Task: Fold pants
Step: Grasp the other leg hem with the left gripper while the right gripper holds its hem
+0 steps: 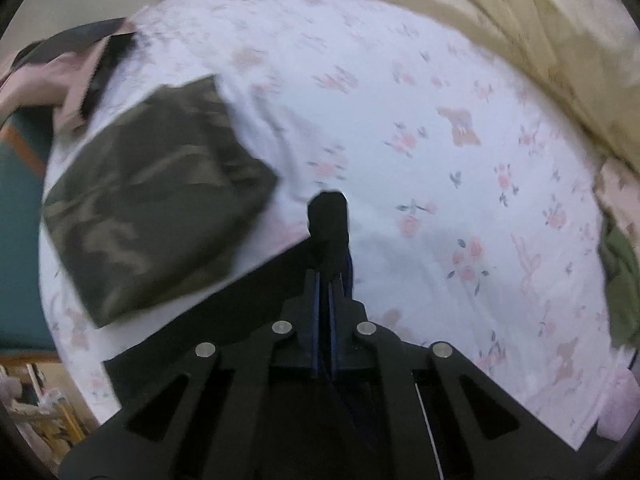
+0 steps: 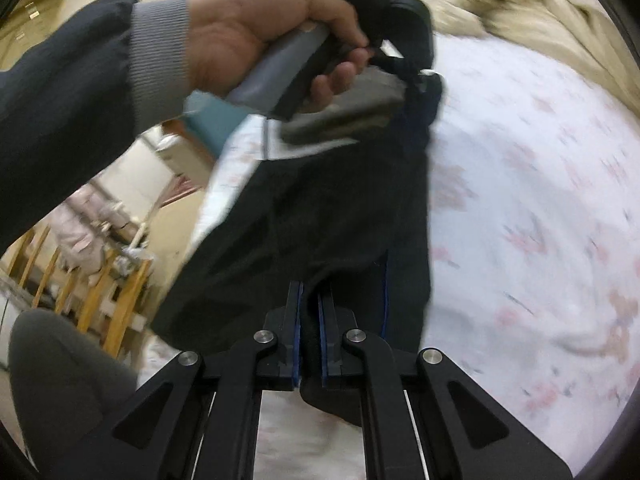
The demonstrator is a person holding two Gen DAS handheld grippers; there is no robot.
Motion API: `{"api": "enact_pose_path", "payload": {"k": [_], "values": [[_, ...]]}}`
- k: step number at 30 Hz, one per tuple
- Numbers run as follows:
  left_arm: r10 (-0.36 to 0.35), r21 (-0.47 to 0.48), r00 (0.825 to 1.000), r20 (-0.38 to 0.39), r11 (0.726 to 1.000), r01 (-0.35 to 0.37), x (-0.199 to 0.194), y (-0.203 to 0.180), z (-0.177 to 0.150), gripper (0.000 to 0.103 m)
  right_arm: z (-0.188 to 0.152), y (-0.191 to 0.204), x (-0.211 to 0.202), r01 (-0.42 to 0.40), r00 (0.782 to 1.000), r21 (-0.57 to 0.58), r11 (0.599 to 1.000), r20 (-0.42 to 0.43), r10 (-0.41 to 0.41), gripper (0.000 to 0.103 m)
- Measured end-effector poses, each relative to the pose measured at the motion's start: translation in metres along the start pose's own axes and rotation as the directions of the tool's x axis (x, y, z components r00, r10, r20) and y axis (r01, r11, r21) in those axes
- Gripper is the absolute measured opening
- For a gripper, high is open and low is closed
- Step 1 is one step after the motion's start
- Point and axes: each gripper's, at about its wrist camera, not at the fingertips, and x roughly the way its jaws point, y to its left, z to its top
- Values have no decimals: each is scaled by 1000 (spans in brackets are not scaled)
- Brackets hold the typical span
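Note:
Black pants (image 2: 320,216) hang stretched between my two grippers above a floral bed sheet (image 2: 520,200). My right gripper (image 2: 311,300) is shut on one end of the black pants. My left gripper (image 1: 325,280) is shut on the other end; a bunch of black cloth (image 1: 328,216) sticks out past its fingers. In the right wrist view the left gripper (image 2: 416,76), held by a hand (image 2: 272,36), pinches the pants' far end.
A folded camouflage garment (image 1: 156,196) lies on the sheet (image 1: 400,120) at the left. A beige blanket (image 1: 540,40) is heaped along the far side. Pink and dark clothes (image 1: 72,68) lie at the far left, green cloth (image 1: 620,288) at the right. Wooden furniture (image 2: 92,280) stands beside the bed.

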Motion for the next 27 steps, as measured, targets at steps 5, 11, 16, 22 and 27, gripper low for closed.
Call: {"api": "enact_pose_path", "payload": {"k": [5,11,16,22,27], "values": [[8,-78,999,37,997,-5,-24,72,-20,0,9,56,15,-72,997,-149,986,-18,70,6],[32,-192,998,52,981,-21,-25,154,-63,0,19,92,44,-145,986,-202,969,-106,126,6],[70,-289,997,9,955,-65,-1,227,-108,0,23,145,93,-207,965,-208,956,-205,164,6],[81,-353,996,-38,931,-89,55,270,-146,1,8,179,154,-191,941,-235,953,-320,110,6],[11,-450,1000,7,893,-7,68,289,-165,4,-4,174,171,-148,933,-221,964,-354,63,6]]}}
